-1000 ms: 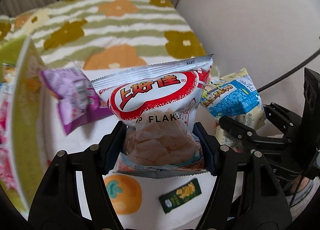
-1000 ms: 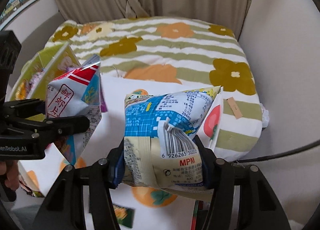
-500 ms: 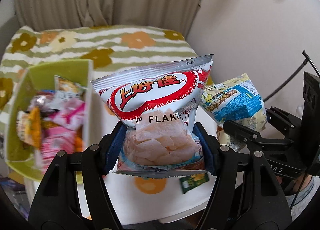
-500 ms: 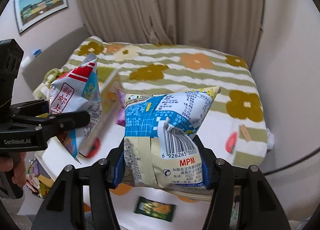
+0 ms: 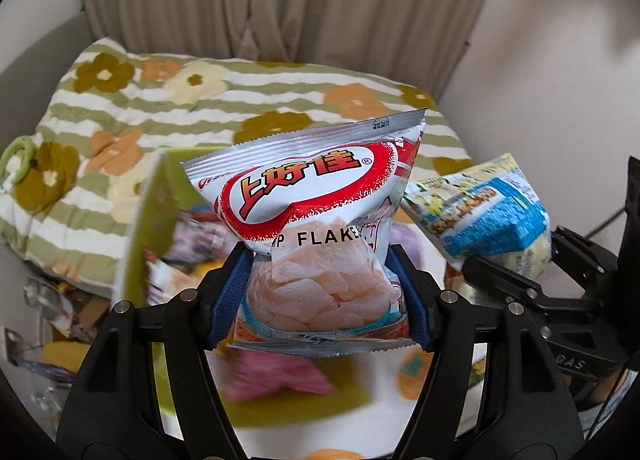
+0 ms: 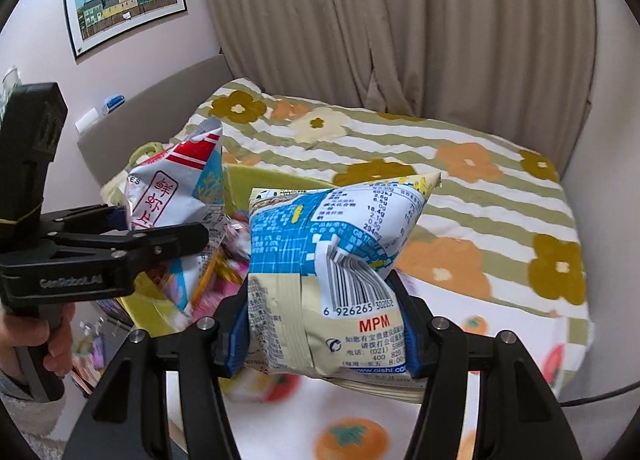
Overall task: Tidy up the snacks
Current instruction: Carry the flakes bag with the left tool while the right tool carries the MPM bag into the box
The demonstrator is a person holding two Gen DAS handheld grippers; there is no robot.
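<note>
Your left gripper (image 5: 320, 292) is clamped on the shrimp flakes bag (image 5: 316, 220), low on the pack so the top stands upright; front reads "上好佳" and "P FLAKE". It hangs over the green box (image 5: 140, 228) already full of snacks, likely the drop target. Your right gripper (image 6: 320, 332) pinches the blue-and-cream bag (image 6: 332, 260) just right of that box, barcode side showing: "6 926265", "MPM", "www.oishi.co".
</note>
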